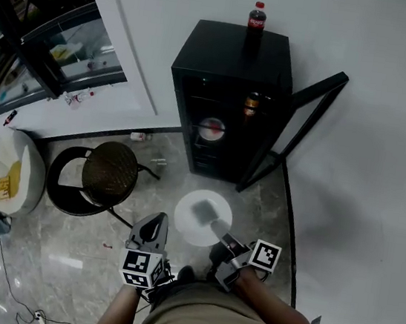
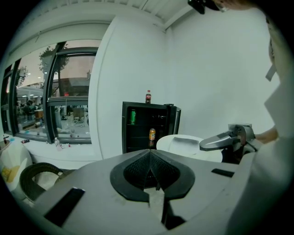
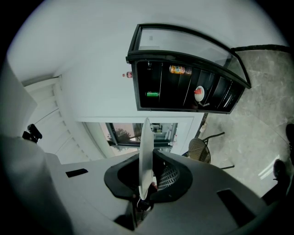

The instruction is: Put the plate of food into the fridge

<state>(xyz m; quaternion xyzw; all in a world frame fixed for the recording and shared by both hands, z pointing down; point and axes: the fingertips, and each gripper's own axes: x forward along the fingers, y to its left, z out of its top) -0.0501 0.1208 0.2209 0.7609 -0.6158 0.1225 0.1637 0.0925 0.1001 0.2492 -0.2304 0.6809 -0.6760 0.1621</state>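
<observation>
I am holding the plate (image 1: 187,224) by its near right rim with my right gripper (image 1: 217,231), whose jaws are clamping down on the thin white edge. The rest of the plate is reaching forward and a little to the left of that gripper, roughly level, with a grey patch of food (image 1: 203,211) on it that I cannot make out any better. The fridge (image 1: 233,57) is sitting straight ahead of the plate on the floor, its opening facing me, so I judge the coming move to be a forward and downward reach with the right arm, plate leading. My left gripper (image 1: 153,227) is hovering just beside the plate on its left, jaws pressed together with nothing between them, and is free to steady the far rim if needed. The door (image 1: 310,116) is standing wide open to the right, clear of the path. An orange can (image 1: 251,104) and a red-and-white round thing (image 1: 212,129) are already taking up shelf space inside, and I cannot tell how much room the darker shelves are leaving. A cola bottle (image 1: 258,17) is standing on top of the fridge, and a stool (image 1: 110,169) is sitting to the left, apart from the plate.
</observation>
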